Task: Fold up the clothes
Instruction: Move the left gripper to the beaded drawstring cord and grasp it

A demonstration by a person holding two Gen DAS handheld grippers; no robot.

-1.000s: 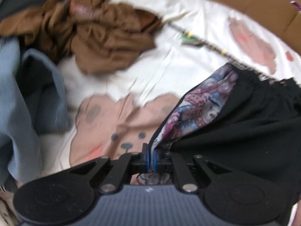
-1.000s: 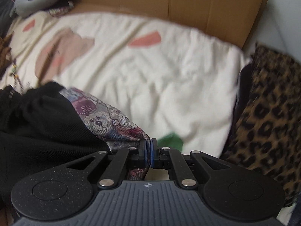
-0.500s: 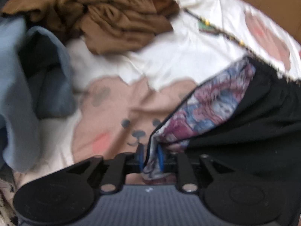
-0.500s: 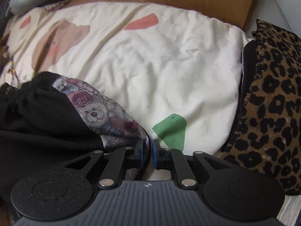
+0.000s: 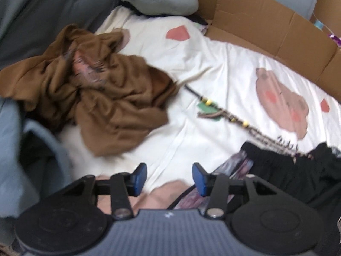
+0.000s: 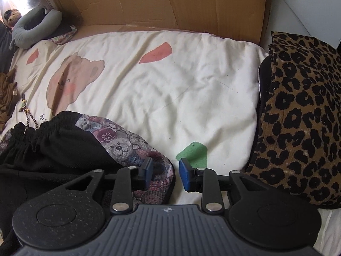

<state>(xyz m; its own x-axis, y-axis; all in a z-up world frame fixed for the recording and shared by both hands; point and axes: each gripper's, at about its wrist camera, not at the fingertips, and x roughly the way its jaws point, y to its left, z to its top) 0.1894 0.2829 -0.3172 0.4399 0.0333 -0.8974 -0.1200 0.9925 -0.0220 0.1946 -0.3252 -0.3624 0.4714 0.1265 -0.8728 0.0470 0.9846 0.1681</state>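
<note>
the right gripper (image 6: 163,173) is opening; the patterned hem of the black garment (image 6: 53,149) lies between its jaws, no longer pinched. the left gripper (image 5: 169,178) is opening too, with only the sheet (image 5: 191,68) between its jaws and the same garment just beside it. the garment lies on the bed near both grippers. it looks soft, light and floppy, so i would take it at the elastic waistband or the hem corners. farther away lies a crumpled brown cloth (image 5: 102,93).
</note>
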